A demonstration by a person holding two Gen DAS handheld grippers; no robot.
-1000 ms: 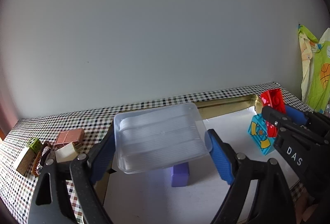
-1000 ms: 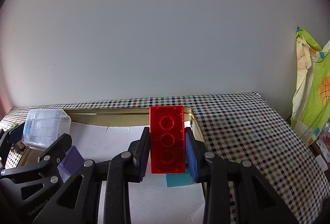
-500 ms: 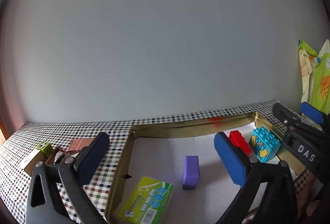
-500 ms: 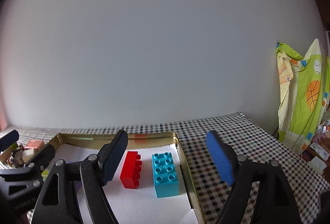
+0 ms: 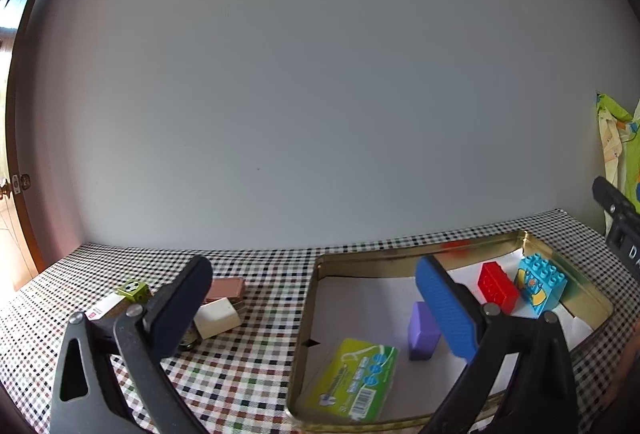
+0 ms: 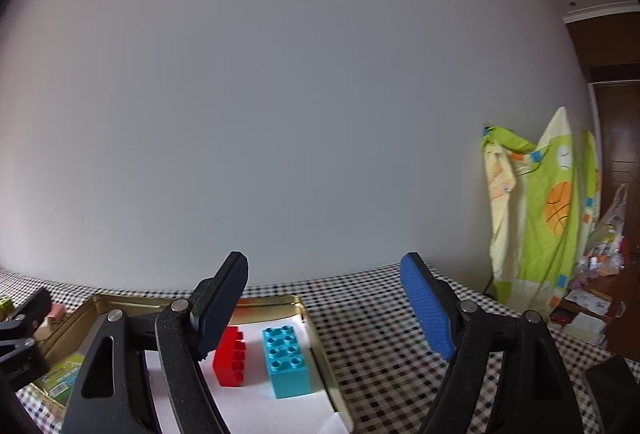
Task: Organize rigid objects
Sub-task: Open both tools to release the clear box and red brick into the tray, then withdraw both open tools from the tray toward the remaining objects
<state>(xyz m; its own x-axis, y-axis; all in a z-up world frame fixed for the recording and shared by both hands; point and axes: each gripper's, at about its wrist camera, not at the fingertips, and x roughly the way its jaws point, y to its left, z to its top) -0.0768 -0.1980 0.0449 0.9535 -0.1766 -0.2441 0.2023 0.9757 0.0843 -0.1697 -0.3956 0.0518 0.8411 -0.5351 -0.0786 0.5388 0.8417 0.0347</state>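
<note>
Above the gold tray [image 5: 316,298], both the left gripper [image 5: 312,308] and right gripper [image 6: 324,304] are spread wide, nothing held; checkered table [image 6: 384,366] is seen rightward.

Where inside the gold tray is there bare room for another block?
In the gold tray, white liner lies free between the far rim and the purple block. Crowded: the right end with the red brick and blue brick, and the green box corner.

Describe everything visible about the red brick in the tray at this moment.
The red brick is a glossy plastic studded building block, long and narrow. It lies on its side, studs facing the turquoise brick, on the white paper lining the gold metal tray, near the far right corner. A narrow gap separates the two bricks. Nothing grips it: the right gripper hangs open above it.
</note>
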